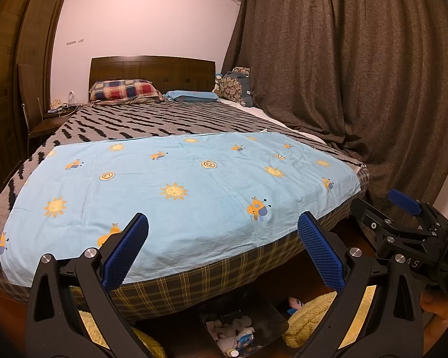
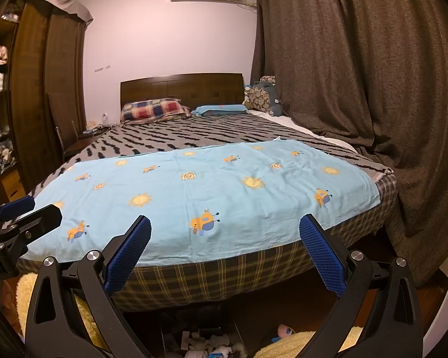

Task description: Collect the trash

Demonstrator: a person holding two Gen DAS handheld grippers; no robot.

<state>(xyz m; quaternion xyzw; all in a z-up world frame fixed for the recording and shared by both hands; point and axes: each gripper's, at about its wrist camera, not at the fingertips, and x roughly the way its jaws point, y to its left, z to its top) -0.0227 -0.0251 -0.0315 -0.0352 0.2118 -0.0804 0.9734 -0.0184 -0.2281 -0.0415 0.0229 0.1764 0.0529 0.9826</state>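
A light blue cloth (image 1: 179, 191) (image 2: 200, 197) printed with suns and cartoon animals lies flat over the foot of the bed; I see no trash on it. Below the bed's foot, on the floor, a dark bin (image 1: 271, 322) (image 2: 236, 337) holds crumpled tissues and wrappers (image 1: 236, 334) (image 2: 206, 346). My left gripper (image 1: 222, 223) hovers open over the cloth's near edge, nothing between its blue pads. My right gripper (image 2: 225, 226) is likewise open and empty, held just right of the left one. The right gripper (image 1: 403, 208) shows at the left wrist view's right edge, and the left gripper (image 2: 18, 211) shows at the right wrist view's left edge.
The bed (image 1: 164, 119) has a grey zigzag blanket, a plaid pillow (image 1: 124, 89) and a wooden headboard. Dark curtains (image 1: 358, 59) hang on the right, a wooden wardrobe (image 2: 44, 89) stands left. Yellow fluffy slippers (image 1: 310, 316) and a small pink toy (image 2: 283, 331) lie on the floor beside the bin.
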